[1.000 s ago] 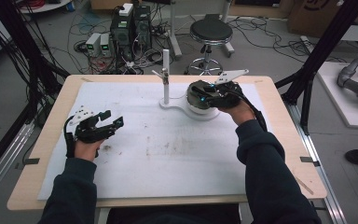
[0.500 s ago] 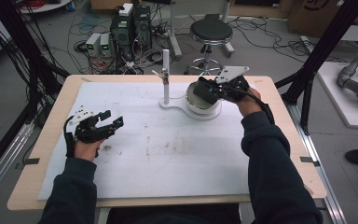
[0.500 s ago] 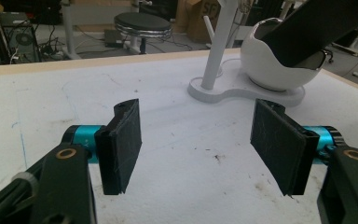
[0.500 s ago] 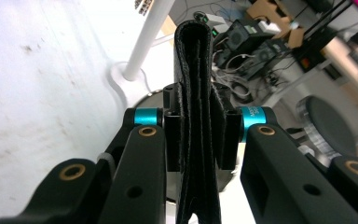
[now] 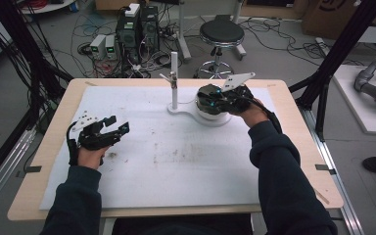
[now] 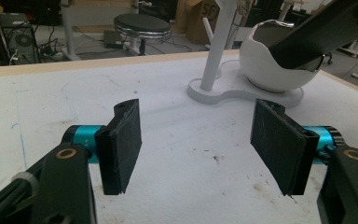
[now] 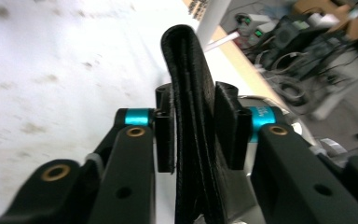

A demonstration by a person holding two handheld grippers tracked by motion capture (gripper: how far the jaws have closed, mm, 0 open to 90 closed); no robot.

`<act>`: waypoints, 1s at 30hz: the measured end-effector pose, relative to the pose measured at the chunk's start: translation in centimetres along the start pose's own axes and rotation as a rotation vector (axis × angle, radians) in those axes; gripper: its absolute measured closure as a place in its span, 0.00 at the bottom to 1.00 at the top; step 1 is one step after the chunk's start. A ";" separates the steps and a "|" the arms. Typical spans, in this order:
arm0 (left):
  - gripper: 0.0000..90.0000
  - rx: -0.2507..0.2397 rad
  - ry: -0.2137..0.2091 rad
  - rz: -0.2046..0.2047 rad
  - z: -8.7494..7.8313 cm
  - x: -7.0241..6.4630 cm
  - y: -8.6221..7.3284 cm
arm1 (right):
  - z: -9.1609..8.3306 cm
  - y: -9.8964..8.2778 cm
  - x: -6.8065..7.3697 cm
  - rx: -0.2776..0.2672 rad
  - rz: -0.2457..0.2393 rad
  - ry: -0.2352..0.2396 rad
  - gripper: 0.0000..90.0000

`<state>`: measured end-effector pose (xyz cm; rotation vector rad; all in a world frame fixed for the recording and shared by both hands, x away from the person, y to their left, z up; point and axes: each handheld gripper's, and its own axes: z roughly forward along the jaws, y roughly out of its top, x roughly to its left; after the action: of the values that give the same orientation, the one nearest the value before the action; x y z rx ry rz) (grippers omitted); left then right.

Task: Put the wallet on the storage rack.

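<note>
Leather, or something much like it, is what your right gripper [image 7: 193, 135] has clamped: a flat black strap [image 7: 191, 93] folded into two or three layers, standing on edge between the jaws at the centre of the right gripper view. Judging by the folds and the slightly fuzzy surface, it should be light, soft and limp, with enough grain not to slip. It will droop wherever you leave it unsupported, so hold it across the flat, near the fold, as you have it now. Pinching one loose layer would probably let the others slide out.

In the high view, your right gripper [image 5: 215, 98] sits at the upper centre-right of the frame, over the white bowl [image 5: 210, 113], so the strap is there too, above or partly inside it. How much hangs into the bowl I cannot tell. The bowl stands on a white base [image 5: 186, 110] shared with a thin upright post [image 5: 174, 81]. Treat it as hard and possibly breakable.

Your left gripper [image 5: 108, 133] rests at the middle left of the table [image 5: 44, 147], its jaws spread wide and empty. Through its own view, the pads [image 6: 123, 144] frame bare, scuffed white surface.
</note>
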<state>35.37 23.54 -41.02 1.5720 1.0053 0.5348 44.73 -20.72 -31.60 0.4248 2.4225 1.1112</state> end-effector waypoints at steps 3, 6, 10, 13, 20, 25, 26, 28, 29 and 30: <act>0.37 0.000 0.000 0.002 0.0 -0.1 0.0 | 0.2 -0.7 0.2 -0.045 0.070 0.015 0.71; 0.37 -0.001 0.001 0.003 0.0 -0.1 0.0 | 0.4 -1.0 0.2 -0.053 0.140 0.036 0.68; 0.37 -0.001 -0.001 0.002 0.0 0.0 0.0 | 0.5 -1.0 0.6 -0.041 0.215 0.073 0.63; 0.37 -0.003 0.000 0.001 0.0 0.0 0.0 | 0.5 -1.0 0.9 -0.038 0.226 0.065 0.57; 0.37 -0.001 -0.001 0.001 0.0 0.0 0.0 | -1.0 -0.7 1.2 -0.081 0.217 -0.011 0.51; 0.37 -0.001 0.000 0.001 0.0 0.0 0.0 | -1.8 -1.7 1.2 -0.070 0.239 -0.026 0.49; 0.37 -0.001 0.000 0.001 0.0 0.0 0.0 | -1.9 -1.9 1.3 -0.087 0.222 -0.022 0.48; 0.37 0.001 -0.001 0.003 0.0 0.0 0.0 | -1.8 -2.3 2.0 -0.071 0.191 -0.015 0.45; 0.37 0.000 -0.002 0.000 0.0 0.0 0.0 | -1.7 -2.7 2.3 -0.060 0.171 -0.022 0.42; 0.37 0.001 -0.001 0.002 0.0 0.0 0.0 | -1.7 -2.9 2.6 -0.040 0.145 -0.028 0.39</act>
<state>35.40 23.53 -41.05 1.5738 1.0039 0.5348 41.40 -22.47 -33.58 0.6075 2.3719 1.2042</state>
